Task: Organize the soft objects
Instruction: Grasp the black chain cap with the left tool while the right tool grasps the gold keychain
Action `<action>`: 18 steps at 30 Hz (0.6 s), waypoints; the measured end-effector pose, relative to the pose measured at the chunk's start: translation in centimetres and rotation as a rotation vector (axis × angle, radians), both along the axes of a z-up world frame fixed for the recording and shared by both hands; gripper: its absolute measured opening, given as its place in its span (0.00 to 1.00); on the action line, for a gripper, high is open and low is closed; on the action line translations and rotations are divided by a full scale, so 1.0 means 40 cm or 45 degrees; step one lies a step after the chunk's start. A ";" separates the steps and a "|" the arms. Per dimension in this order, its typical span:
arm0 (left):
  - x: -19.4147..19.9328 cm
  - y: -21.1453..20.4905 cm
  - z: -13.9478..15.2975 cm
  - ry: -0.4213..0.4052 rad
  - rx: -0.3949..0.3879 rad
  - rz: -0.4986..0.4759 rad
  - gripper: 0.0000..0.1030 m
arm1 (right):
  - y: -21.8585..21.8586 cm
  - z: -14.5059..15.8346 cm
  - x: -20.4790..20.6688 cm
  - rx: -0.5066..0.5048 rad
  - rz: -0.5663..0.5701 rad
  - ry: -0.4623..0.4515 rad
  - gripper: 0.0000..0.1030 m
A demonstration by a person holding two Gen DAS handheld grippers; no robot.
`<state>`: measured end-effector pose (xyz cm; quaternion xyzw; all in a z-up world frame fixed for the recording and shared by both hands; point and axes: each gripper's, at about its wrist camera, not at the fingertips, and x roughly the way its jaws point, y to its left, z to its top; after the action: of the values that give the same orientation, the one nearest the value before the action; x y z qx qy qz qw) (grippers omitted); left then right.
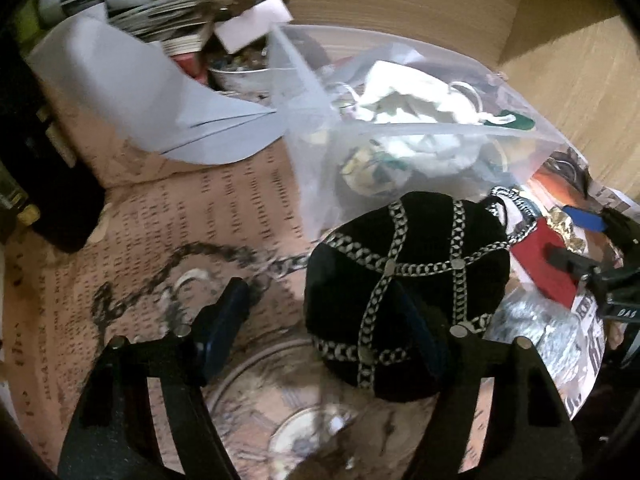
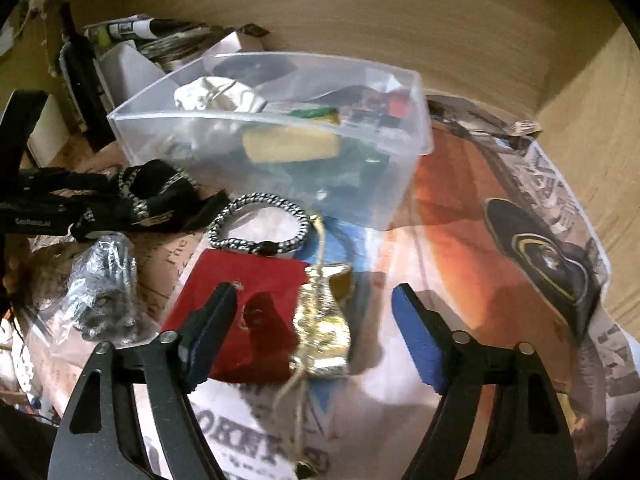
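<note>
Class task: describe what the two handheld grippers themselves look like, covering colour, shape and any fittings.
Both the left gripper and the right gripper have matte black, angular frames with cut-out slots and small silver pins at the joints. Each finger ends in a flat blue pad. No cables or sleeves show.

Black pouch point(image 1: 404, 280), silver chain-pattern bands

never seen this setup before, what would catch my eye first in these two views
The clear plastic bin, stuffed with white cloth and a yellow sponge, sits at the back centre. In front of the open right gripper lie a gold pouch and red cloth. The black cap with chain trim sits by the open left gripper.
</note>
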<state>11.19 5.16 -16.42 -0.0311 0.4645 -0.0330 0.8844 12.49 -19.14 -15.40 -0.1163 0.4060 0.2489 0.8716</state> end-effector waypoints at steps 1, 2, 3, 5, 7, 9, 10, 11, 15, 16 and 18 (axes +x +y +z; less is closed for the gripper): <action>0.004 -0.006 -0.001 -0.001 0.001 -0.007 0.69 | 0.004 -0.007 0.004 -0.003 0.004 0.016 0.60; 0.007 -0.012 -0.001 -0.006 0.001 -0.015 0.64 | 0.006 -0.010 0.003 0.004 0.002 0.014 0.59; 0.013 -0.014 -0.001 -0.008 -0.005 -0.024 0.61 | 0.005 -0.009 0.003 0.016 -0.002 0.009 0.50; 0.015 -0.020 0.002 -0.009 -0.027 -0.055 0.42 | -0.001 -0.006 0.001 0.037 -0.008 0.013 0.37; 0.019 -0.023 0.002 -0.010 -0.044 -0.071 0.37 | -0.010 -0.003 -0.001 0.057 -0.021 0.017 0.29; 0.013 -0.028 0.002 -0.016 -0.051 -0.074 0.33 | -0.021 0.001 -0.004 0.086 -0.027 0.022 0.22; 0.008 -0.027 0.003 -0.017 -0.064 -0.075 0.30 | -0.028 0.004 -0.008 0.098 -0.031 0.018 0.18; 0.003 -0.026 0.004 -0.017 -0.077 -0.074 0.27 | -0.033 0.008 -0.012 0.104 -0.036 0.011 0.11; -0.039 -0.030 0.019 -0.047 -0.090 -0.053 0.20 | -0.059 0.027 -0.029 0.148 -0.070 -0.017 0.10; -0.053 -0.027 0.026 -0.061 -0.085 -0.050 0.19 | -0.068 0.033 -0.034 0.160 -0.079 -0.026 0.10; -0.076 -0.030 0.046 -0.096 -0.075 -0.044 0.17 | -0.080 0.043 -0.041 0.177 -0.095 -0.041 0.09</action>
<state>8.17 3.95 -14.56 -0.0480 0.4301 -0.0631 0.8993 10.87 -22.34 -13.69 -0.0445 0.3777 0.2420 0.8926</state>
